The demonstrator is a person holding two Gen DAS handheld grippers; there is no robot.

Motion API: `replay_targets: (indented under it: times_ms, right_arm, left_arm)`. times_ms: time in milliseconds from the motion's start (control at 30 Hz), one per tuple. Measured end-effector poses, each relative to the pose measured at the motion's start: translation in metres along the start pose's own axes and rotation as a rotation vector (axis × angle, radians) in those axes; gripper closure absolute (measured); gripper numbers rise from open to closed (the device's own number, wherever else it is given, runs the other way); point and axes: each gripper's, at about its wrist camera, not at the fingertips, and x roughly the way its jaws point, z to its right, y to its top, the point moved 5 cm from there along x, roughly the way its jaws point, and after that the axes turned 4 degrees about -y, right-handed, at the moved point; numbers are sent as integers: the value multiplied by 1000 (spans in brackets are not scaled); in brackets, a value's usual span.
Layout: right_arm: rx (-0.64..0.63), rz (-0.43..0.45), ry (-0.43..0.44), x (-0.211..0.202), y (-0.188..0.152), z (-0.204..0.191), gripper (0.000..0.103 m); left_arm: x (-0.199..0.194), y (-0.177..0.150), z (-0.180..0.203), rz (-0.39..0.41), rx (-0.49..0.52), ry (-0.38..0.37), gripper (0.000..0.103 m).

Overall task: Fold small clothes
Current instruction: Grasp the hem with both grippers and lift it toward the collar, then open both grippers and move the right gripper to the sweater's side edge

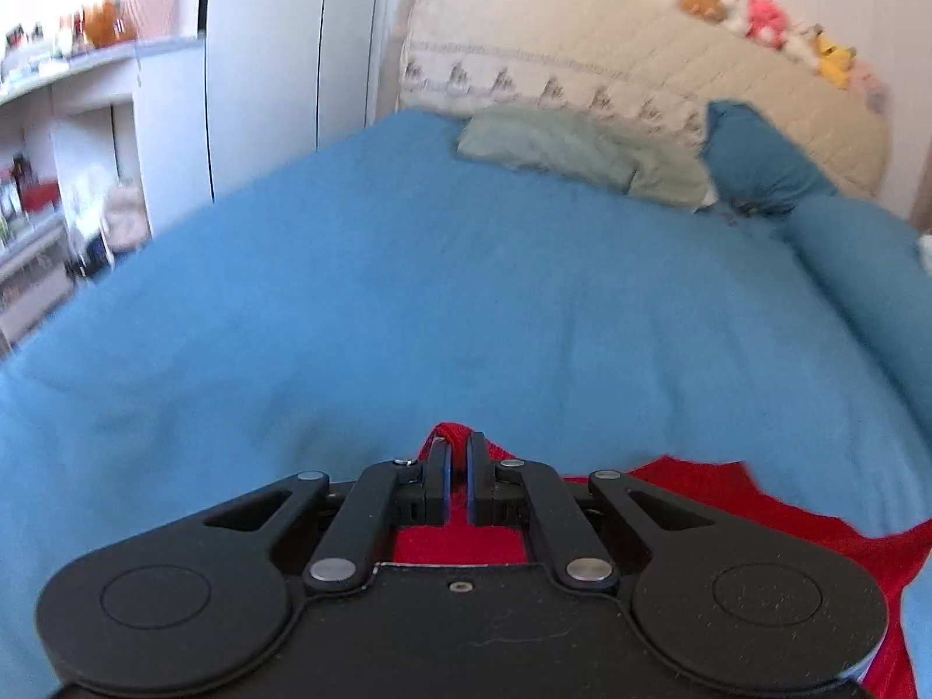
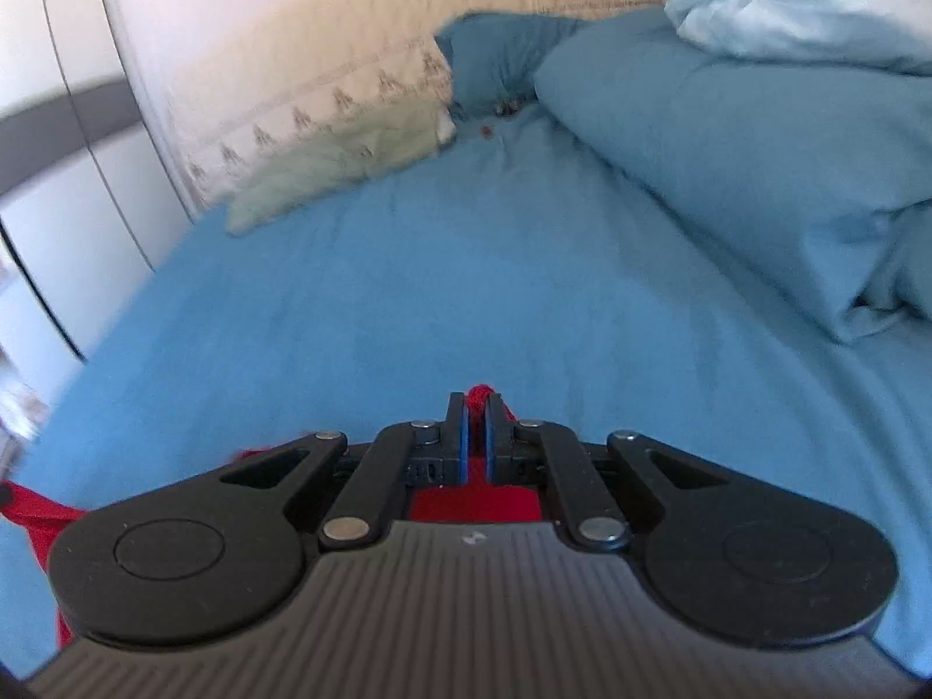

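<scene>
I have the left gripper (image 1: 458, 451) clamped on a fold of the red garment (image 1: 716, 495) — a tuft pokes out at 12 o'clock between the fingers, and the rest trails off toward 4 o'clock over the blue bedsheet (image 1: 408, 291). My right gripper (image 2: 475, 413) pinches the same red garment (image 2: 35, 509), which spreads below it toward 8 o'clock — bright red, knit-looking, rumpled, blurred at the edges.

One red garment (image 1: 728, 501), two grippers (image 1: 458, 454), one bed (image 1: 408, 291).
</scene>
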Motion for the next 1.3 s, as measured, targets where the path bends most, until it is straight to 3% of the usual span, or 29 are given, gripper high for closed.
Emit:
replay_targets:
  times_ms: [100,267,300,367,400,433,467,533,667,867,967,1133,1300]
  right_arm:
    - [7,-23,-30,44,-16,-2,83]
    - [-12,4,-30,73,-13,-2,83]
    - [-37,4,-49,77,-12,-4,81]
    - [-84,14,-109,75,-10,-6,69]
    - [-110,24,-123,71,-11,-8,46]
    - [-132,50,-119,63,-13,-9,25]
    - [-152,90,-106,49,-17,-11,18]
    - [-192,142,-49,22,-25,-15,1]
    - [-288,87,-15,-13,-63,-23,0]
    - [-296,-50,131,-32,-136,-29,0]
    - [-315,-111,75,-18,-159,-21,0]
    - [-288,-100,68,-25,-170,2,0]
    - [-290,-115,3,-54,-157,19,0]
  left_arm:
    - [38,-13,-3,-27,0,30,98]
    - [57,-14,-8,-4,22,57,96]
    - [57,-12,-10,3,19,56,88]
    - [47,-9,-13,32,-3,49,47]
    - [39,-8,-12,64,-3,35,16]
    - [26,-12,-12,107,14,21,4]
    - [11,-17,-11,139,46,21,4]
    - [-11,-30,-2,125,119,-5,4]
    - [-42,-79,7,20,189,-144,2]
    - [-38,-152,4,-131,187,-161,1]
    - [-31,-170,-3,-172,190,-109,1]
    - [-41,-173,-5,-165,261,-113,1]
    - [-76,-165,-7,-81,344,-90,1]
